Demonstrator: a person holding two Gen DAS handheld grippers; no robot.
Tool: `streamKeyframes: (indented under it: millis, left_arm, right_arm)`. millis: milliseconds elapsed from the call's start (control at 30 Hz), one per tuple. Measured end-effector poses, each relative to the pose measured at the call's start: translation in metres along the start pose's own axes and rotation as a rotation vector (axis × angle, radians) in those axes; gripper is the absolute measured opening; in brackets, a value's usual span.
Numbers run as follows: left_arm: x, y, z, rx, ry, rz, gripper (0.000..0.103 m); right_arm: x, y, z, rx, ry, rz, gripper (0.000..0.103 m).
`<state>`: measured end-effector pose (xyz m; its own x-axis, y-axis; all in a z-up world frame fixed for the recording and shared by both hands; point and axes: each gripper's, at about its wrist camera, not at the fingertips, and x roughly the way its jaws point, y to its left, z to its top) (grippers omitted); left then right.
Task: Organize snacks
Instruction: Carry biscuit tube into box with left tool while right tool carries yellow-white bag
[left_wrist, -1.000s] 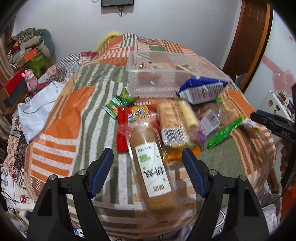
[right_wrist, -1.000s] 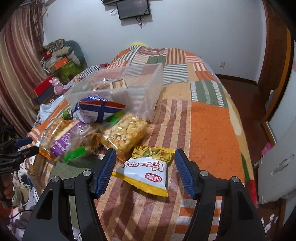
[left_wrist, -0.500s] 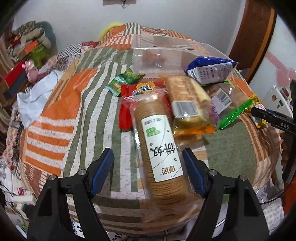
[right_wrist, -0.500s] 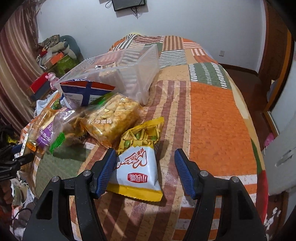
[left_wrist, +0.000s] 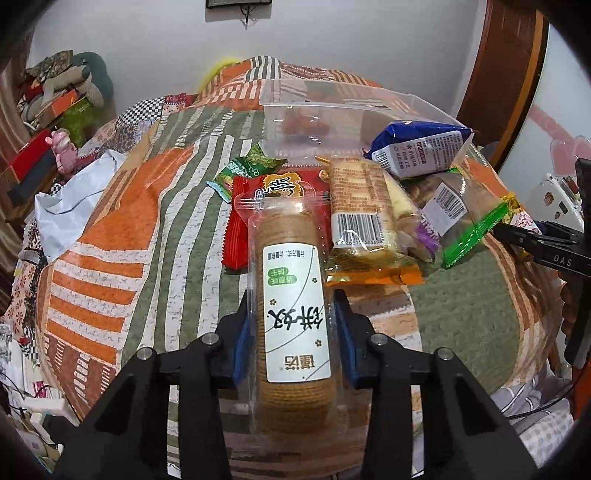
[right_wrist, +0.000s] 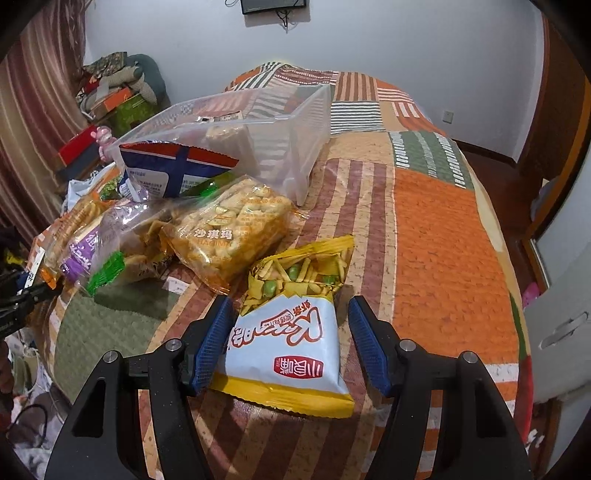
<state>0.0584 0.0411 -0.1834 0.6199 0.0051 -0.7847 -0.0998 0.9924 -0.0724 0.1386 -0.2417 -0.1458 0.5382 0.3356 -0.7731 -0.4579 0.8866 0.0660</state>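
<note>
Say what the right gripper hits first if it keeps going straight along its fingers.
Probably the white-and-yellow snack bag, which lies between the fingers of the right gripper; past it, the sachima pack, though depth is unclear.

White walls (right_wrist: 388, 48), patchwork bed (right_wrist: 443, 229), wooden door (left_wrist: 506, 74).

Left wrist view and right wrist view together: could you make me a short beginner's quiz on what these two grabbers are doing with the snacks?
1. True or false: the left gripper is clamped on the clear-wrapped roll of round brown biscuits.
2. Which snack lies between the right gripper's blue pads: A) the clear bag of golden puffed squares, B) the white and yellow chip packet, C) the blue and white bag?
3. Fill in: behind the snack pile stands a clear plastic ____.

Key: 1 true. 2 B; the jaws have just been closing, one pad not yet touching. 3 bin.
</note>
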Motion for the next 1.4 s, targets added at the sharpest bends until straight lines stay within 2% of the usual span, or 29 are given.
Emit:
streamKeyframes:
  millis: [33,67,533,900,1400]
  left_arm:
    - [-0.001,0.0,-0.001,0.001,0.0,-0.001,0.039]
    - [-0.001,0.0,-0.001,0.002,-0.001,-0.002,0.039]
    - [-0.024,0.004,0.009,-0.01,-0.05,-0.008,0.033]
    - [-0.044,0.016,0.033,-0.018,-0.123,0.002,0.033]
    - [-0.045,-0.001,0.092,0.058,-0.205,-0.011,0.033]
  right_arm:
    - [-0.001,0.0,-0.001,-0.002,-0.002,-0.002,0.048]
    - [-0.001,0.0,0.0,-0.006,-0.002,-0.005,0.046]
    - [-0.016,-0.01,-0.001,0.067,-0.044,0.045,0.029]
    - [-0.035,-0.011,0.008,0.075,-0.109,0.052,0.028]
    - [-0.053,-0.002,0.057,0.042,-0.234,0.05,0.028]
